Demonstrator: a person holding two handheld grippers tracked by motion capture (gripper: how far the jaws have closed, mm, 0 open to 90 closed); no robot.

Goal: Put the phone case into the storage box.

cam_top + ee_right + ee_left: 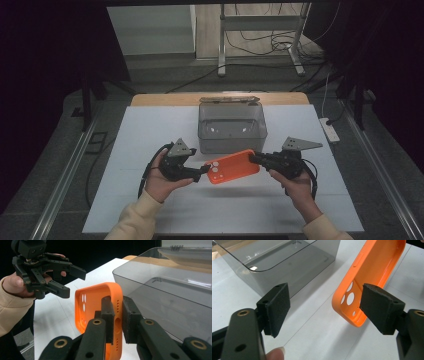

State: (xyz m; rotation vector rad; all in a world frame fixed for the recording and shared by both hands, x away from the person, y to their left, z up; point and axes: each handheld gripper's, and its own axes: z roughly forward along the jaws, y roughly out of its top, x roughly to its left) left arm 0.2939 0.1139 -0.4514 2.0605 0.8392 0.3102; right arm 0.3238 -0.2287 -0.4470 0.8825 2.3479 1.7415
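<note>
An orange phone case (232, 167) hangs above the white table, just in front of a clear grey bin (232, 141). My right gripper (252, 159) is shut on the case's right end; in the right gripper view its pads (108, 312) pinch the case's rim (100, 297). My left gripper (204, 170) stands open at the camera-hole end. In the left gripper view that corner of the case (352, 290) lies between the jaws, close by the right pad (379, 310) and well off the left pad (277, 307). The open left gripper (77, 283) also shows just left of the case.
The grey bin (287, 270) stands at the middle back of the white mat (150, 200), with a flat wooden piece (230, 99) across its far rim. A power strip (330, 129) lies off the table's right side. A metal stand (260, 30) rises behind.
</note>
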